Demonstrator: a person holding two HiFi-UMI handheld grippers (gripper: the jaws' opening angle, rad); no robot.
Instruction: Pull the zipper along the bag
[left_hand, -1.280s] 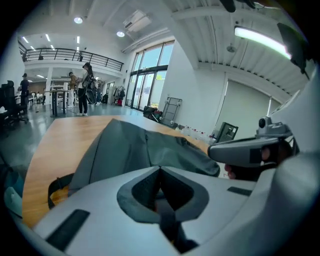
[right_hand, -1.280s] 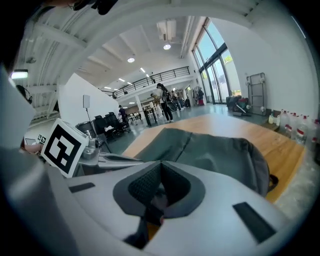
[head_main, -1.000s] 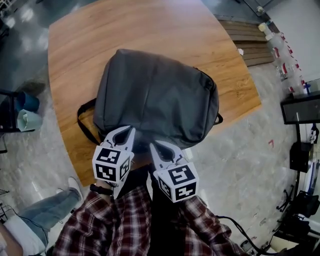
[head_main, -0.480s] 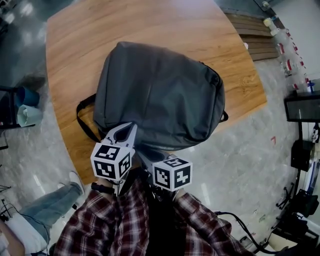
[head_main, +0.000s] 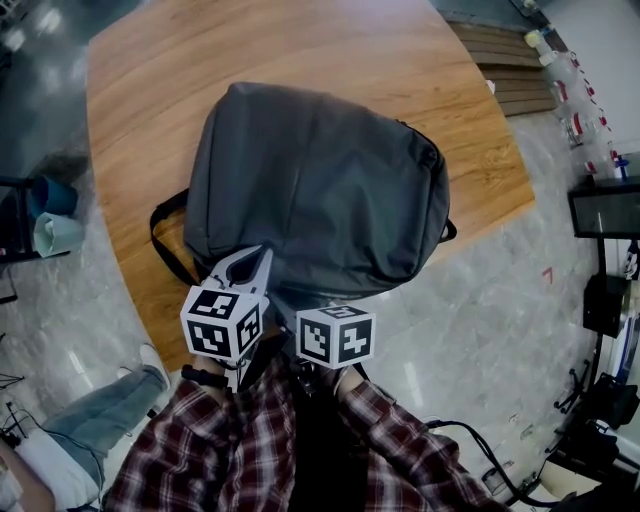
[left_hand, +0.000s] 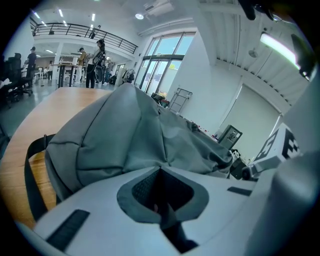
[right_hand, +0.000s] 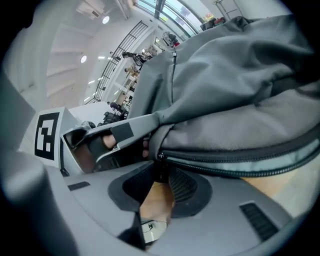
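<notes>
A grey backpack (head_main: 320, 190) lies flat on the wooden table (head_main: 300, 50), its near edge hanging toward me. My left gripper (head_main: 248, 268) is shut on a fold of the bag's fabric at that near edge; in the left gripper view the jaws (left_hand: 160, 170) meet with grey cloth bulging just past them. My right gripper's marker cube (head_main: 335, 337) sits just right of the left one, its jaws hidden under the bag's edge. In the right gripper view the gripper (right_hand: 161, 171) pinches the dark zipper pull below the slider (right_hand: 160, 156), and the closed zipper (right_hand: 235, 157) runs off to the right.
A black shoulder strap (head_main: 165, 240) loops off the bag's left side. Bottles (head_main: 560, 75) stand beyond the table's far right corner, and black equipment (head_main: 605, 210) stands to the right. A chair with blue items (head_main: 50, 215) is at the left, a person's leg (head_main: 90, 420) lower left.
The right gripper has swung in and tipped under the bag's near edge, its jaws passing out of the head view. The left gripper has kept its hold in place.
</notes>
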